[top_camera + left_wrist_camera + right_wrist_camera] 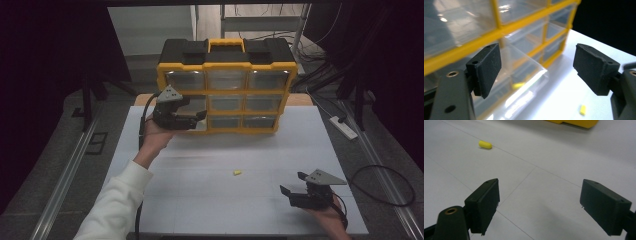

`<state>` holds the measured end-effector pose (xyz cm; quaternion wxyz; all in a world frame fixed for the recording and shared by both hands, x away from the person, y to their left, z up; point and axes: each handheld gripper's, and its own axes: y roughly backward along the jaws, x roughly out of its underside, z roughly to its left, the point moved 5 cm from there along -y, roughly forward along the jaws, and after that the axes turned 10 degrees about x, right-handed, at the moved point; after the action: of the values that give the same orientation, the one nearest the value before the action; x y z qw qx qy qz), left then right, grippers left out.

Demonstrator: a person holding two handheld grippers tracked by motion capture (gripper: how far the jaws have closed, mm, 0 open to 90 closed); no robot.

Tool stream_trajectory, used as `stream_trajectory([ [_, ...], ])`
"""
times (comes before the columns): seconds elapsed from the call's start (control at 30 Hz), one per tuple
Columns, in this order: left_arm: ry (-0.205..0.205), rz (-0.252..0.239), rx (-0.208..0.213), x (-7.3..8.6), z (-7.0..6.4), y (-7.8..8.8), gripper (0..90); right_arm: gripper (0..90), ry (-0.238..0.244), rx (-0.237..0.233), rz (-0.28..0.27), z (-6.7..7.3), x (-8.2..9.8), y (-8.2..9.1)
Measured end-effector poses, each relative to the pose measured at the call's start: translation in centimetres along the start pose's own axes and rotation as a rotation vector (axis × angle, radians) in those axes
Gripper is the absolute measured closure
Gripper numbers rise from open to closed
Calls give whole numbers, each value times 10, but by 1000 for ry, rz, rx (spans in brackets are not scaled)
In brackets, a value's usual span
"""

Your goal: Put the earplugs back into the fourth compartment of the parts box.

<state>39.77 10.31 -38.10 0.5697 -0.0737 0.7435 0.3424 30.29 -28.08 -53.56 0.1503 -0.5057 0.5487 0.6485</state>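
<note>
A lab: black curtains, floor rails, loose cables

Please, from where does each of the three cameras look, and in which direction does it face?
High view: above the person's side, facing forward and down on the white table and the yellow organizer; a sleeve, both hands, left gripper and right gripper show.
Left gripper view: on the left gripper, facing a pulled-out clear drawer; its open jaws show.
Right gripper view: on the right gripper, low over the table, open jaws showing.
Shared: all three views show the small yellow piece.
</note>
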Motion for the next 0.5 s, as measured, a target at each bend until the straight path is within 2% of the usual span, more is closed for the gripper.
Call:
stream_trajectory([
  [0.1, -23, 10, 29, 5, -13, -1, 217, 169, 2, 0, 2, 0, 0, 0],
  [0.23, -62, 47, 43, 12, -27, -7, 211, 169, 3, 0, 2, 0, 0, 0],
  [0.5, -75, 113, 118, 30, -46, -28, 204, 169, 5, 0, 4, 1, 0, 0],
])
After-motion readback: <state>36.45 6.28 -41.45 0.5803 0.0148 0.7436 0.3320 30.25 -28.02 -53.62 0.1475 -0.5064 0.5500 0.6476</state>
